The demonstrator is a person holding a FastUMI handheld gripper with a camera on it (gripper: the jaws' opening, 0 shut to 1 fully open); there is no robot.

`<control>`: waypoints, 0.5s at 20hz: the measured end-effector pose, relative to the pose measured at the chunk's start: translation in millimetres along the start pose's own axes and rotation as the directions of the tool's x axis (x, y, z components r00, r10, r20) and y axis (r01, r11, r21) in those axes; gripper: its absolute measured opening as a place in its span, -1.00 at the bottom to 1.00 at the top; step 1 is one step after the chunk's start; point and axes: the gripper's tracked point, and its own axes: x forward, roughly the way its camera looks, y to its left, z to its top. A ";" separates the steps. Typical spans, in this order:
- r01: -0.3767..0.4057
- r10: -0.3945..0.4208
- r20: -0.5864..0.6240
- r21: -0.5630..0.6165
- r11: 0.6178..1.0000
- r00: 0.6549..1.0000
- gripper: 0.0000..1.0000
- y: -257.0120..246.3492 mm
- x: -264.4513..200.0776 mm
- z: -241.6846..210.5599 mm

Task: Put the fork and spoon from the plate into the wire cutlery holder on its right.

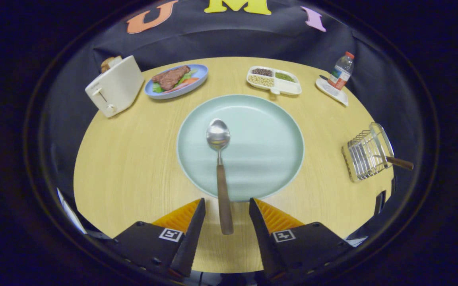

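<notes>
Tool (pixel 226 206) low over desk (pixel 133 167), fingers wide apart, straddling spoon (pixel 220 167) handle w/o touching. Spoon bowl lies on plate (pixel 268 135) just ahead. Wire cutlery holder (pixel 366 155) well right, one wooden handle sticking out.

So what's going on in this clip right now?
A person's handheld gripper is lined up on the spoon, which lies with its bowl on the green plate and its handle end between the open fingers, not yet gripped. One wooden-handled utensil, probably the fork, already sits in the wire cutlery holder to the plate's right. Around the far edge of the table stand a toaster, a steak plate, a divided tray and a bottle.
</notes>
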 end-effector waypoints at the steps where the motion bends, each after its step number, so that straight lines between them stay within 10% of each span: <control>1: 0.006 -0.006 0.003 -0.014 1.000 1.000 0.17 0.3 -2.7 2.8; 5: -0.012 0.012 -0.012 -0.036 0.999 1.000 -0.62 5.2 -4.3 0.8; 10: -0.041 0.041 -0.010 -0.081 0.996 0.999 -0.97 0.4 -14.6 -4.0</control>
